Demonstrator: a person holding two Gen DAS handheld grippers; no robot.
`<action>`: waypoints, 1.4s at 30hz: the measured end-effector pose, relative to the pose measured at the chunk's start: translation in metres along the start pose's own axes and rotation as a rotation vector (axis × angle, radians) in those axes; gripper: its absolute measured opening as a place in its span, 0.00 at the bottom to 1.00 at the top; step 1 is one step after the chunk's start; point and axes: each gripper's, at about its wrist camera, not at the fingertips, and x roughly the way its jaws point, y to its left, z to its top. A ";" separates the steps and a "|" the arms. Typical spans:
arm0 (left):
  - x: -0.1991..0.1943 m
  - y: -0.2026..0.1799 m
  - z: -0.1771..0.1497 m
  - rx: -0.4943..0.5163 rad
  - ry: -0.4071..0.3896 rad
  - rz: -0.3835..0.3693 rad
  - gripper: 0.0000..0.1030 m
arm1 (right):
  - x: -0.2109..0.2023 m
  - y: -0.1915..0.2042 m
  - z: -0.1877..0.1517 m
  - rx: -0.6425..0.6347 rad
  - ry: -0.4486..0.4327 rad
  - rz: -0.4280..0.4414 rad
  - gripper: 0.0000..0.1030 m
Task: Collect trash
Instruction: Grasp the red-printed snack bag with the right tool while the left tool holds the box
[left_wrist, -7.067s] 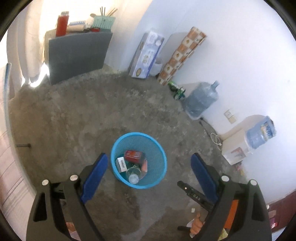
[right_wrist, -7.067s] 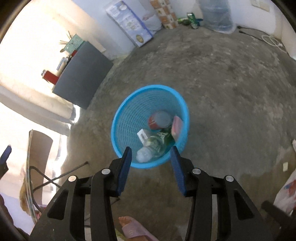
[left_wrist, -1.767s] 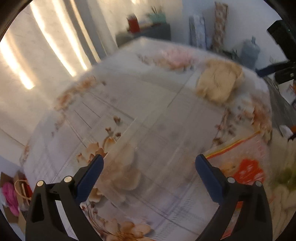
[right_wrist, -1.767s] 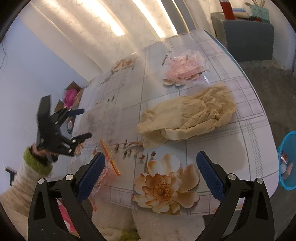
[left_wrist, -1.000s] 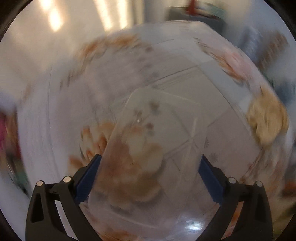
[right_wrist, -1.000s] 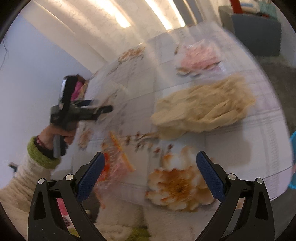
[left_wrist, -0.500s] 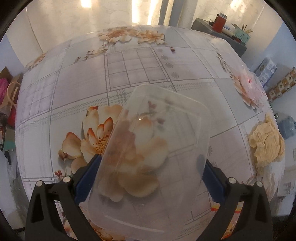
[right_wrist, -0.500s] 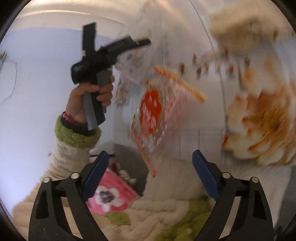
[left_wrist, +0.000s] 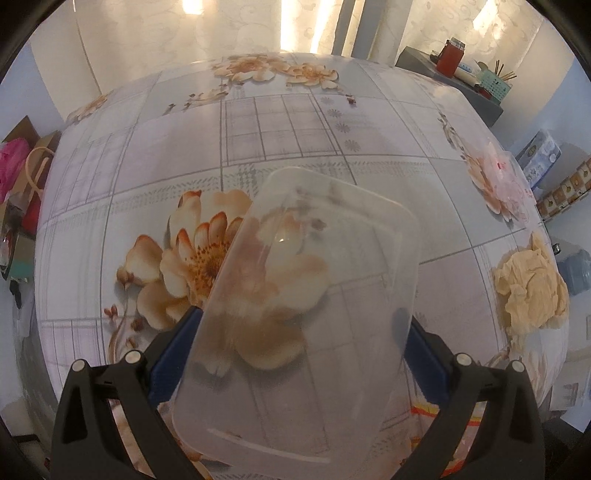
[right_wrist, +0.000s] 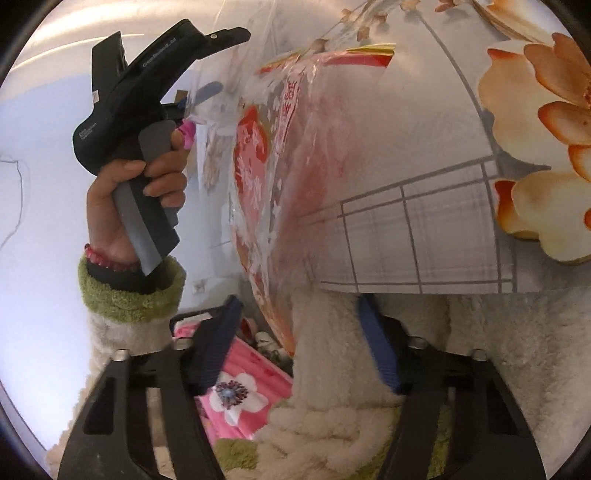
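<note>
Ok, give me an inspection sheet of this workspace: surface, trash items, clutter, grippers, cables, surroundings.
Surface: floral vinyl tablecloth covering the table.
Job's things: clear plastic rectangular container lid between the left gripper's fingers; red-printed clear plastic bag hanging over the table edge; crumpled beige paper wad and pink-printed clear plastic wrapper lying further along the table.
Clutter: nothing else seen on the table.
Grippers: left gripper shut on the lid; right gripper open, its fingers either side of the bag's lower end, not closed.
Cables: nothing seen.
Surroundings: sunlit patterned curtains; grey cabinet with a red canister; blue water bottle.
</note>
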 end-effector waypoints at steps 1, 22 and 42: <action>-0.001 0.000 -0.003 -0.005 -0.007 0.002 0.96 | 0.002 -0.002 -0.002 0.003 0.003 0.004 0.38; -0.037 -0.006 -0.060 -0.161 -0.030 -0.178 0.96 | -0.075 -0.007 -0.008 -0.081 -0.237 -0.165 0.35; -0.024 -0.054 -0.048 0.207 -0.046 0.089 0.96 | -0.100 -0.032 0.050 -0.037 -0.353 -0.221 0.59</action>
